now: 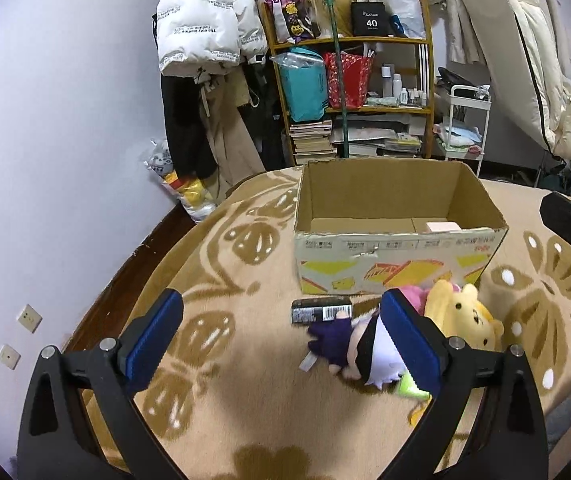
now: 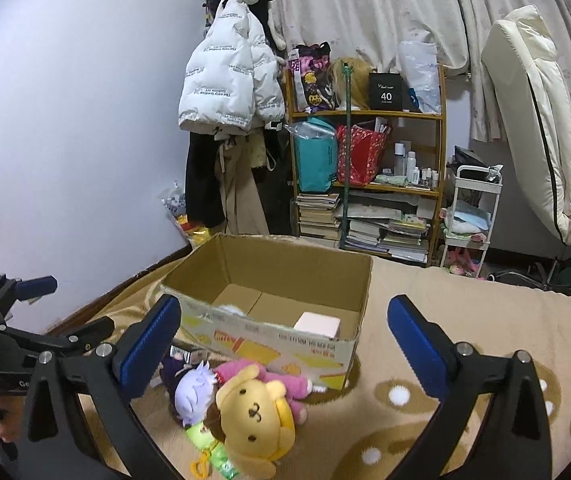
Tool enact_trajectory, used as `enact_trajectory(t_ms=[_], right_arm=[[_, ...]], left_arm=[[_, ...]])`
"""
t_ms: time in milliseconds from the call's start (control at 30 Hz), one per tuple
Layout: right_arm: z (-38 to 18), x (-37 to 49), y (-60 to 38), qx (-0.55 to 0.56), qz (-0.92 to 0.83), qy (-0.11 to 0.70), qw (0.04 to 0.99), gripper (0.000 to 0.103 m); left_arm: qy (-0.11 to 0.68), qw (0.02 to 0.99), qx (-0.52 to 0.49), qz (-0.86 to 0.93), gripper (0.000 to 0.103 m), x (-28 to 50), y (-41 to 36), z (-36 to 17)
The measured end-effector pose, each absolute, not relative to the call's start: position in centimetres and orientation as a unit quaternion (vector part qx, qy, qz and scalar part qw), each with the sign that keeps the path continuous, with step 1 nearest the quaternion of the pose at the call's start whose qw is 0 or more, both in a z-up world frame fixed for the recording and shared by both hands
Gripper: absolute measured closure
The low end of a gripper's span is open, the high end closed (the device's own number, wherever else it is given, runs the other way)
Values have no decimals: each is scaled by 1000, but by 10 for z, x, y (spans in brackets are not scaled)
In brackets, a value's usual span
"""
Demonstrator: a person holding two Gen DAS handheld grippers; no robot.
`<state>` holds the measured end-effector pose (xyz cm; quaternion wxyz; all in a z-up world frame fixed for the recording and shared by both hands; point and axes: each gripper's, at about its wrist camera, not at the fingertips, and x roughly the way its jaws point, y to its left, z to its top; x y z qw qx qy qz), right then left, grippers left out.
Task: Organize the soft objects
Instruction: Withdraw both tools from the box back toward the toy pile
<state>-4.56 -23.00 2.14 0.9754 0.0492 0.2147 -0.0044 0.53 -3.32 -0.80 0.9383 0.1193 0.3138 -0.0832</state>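
A cardboard box (image 2: pixel 269 304) stands open on the bed's patterned blanket (image 1: pixel 225 280), and the soft toys lie in a huddle just in front of its printed wall. Nearest that wall is a pink plush (image 2: pixel 281 380); touching it on the side away from the box is a yellow bear (image 2: pixel 253 412), and beside the bear lies a small doll (image 1: pixel 349 344) with pale hair and dark clothes. A dark barcoded packet (image 1: pixel 321 310) lies close to the box's front wall, touching the doll. Inside the box sits a small pale block (image 2: pixel 317 324).

The left gripper (image 1: pixel 281 332) is spread wide and holds nothing; its right finger overlaps the doll in view, though contact cannot be told. The right gripper (image 2: pixel 285 340) is likewise wide apart and empty, hovering above the pile.

The toys look light, squashy and unbreakable, so a firm pinch should do no harm. The bear's round head or the doll's torso probably offers the fullest hold; thin limbs or the bear's yellow cord (image 2: pixel 201 466) might slip.
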Motion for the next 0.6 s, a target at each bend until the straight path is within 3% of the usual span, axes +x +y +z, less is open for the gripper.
enact_trajectory(t_ms=[600], right_arm=[[-6, -40, -221, 34, -25, 266, 963, 0]], left_arm=[[358, 926, 80, -88, 5, 27, -20, -19]])
